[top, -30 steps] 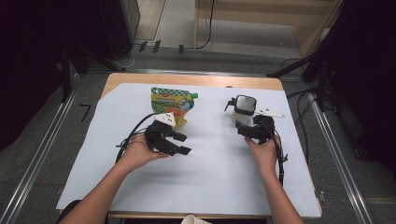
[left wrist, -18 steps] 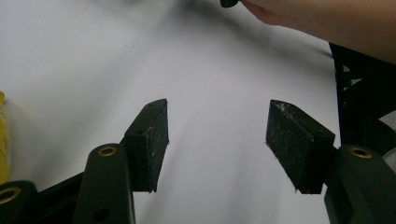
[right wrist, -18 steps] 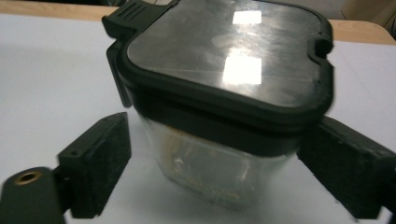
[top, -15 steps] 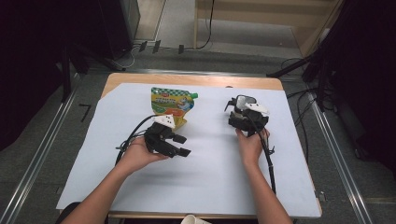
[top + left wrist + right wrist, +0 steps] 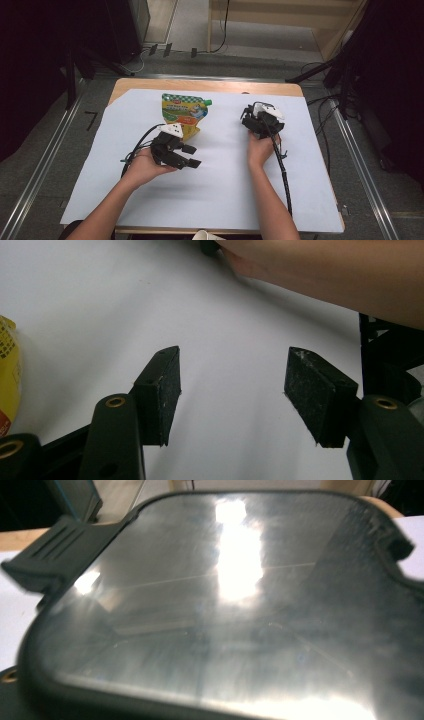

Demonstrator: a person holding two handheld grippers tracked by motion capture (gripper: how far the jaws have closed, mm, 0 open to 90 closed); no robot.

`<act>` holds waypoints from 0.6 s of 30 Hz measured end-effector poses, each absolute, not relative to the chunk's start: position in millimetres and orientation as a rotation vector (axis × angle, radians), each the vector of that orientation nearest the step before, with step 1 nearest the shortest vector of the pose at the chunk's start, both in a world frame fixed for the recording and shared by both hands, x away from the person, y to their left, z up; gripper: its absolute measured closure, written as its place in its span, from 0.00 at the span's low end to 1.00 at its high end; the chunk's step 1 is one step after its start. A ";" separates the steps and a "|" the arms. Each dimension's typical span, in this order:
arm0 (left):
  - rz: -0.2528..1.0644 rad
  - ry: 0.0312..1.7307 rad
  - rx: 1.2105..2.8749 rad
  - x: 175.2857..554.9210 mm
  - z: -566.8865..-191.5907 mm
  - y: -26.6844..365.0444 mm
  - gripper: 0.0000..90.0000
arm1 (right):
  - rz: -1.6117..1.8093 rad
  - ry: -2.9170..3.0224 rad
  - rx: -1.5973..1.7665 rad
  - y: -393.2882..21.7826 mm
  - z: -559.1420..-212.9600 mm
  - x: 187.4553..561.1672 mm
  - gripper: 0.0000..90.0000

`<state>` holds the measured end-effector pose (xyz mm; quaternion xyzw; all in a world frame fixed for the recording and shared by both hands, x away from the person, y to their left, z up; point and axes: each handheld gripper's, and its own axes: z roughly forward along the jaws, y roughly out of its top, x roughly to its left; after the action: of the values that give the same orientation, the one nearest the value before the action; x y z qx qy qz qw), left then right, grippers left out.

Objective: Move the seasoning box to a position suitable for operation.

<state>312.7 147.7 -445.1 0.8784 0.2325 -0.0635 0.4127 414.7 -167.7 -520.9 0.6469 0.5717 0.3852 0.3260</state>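
A green and yellow spout pouch [image 5: 182, 113] lies flat at the back of the table, left of centre; its yellow edge [image 5: 7, 371] shows in the left gripper view. Just in front of it my left gripper [image 5: 192, 156] rests in the left hand, jaws pointing right and standing open [image 5: 232, 385] over bare white paper. My right gripper [image 5: 256, 118] sits over a small container at the back right and hides most of it. The right gripper view is close on the container's clear lid with a black rim [image 5: 225, 605]. That gripper's jaws are hidden.
A white sheet [image 5: 220, 190] covers the wooden table [image 5: 200, 85]. A paper cup rim [image 5: 207, 235] pokes in at the front edge. The right gripper's cable [image 5: 282, 170] trails back along the forearm. The right forearm [image 5: 320, 270] crosses the far side of the left gripper view.
The right hand has moved forward and to the left, bringing its gripper over the small container, which it now covers. The left hand and the pouch have stayed put.
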 end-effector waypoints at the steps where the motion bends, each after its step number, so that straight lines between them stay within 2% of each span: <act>1: -0.157 0.585 2.209 312.6 -445.2 148.3 0.45 | 1.009 1.497 1.694 -167.6 -520.9 415.5 0.09; 6: -0.159 0.590 2.208 313.2 -445.1 150.5 0.45 | 0.989 1.520 1.655 -170.1 -519.9 415.9 0.14; 18: -0.161 0.592 2.210 313.6 -446.4 149.8 0.45 | 1.013 1.571 1.606 -174.6 -516.5 411.1 0.16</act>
<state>313.6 149.8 -446.4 0.8782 0.2353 -0.0640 0.4114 411.1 -174.6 -516.5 0.6146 0.6012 0.3879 0.3322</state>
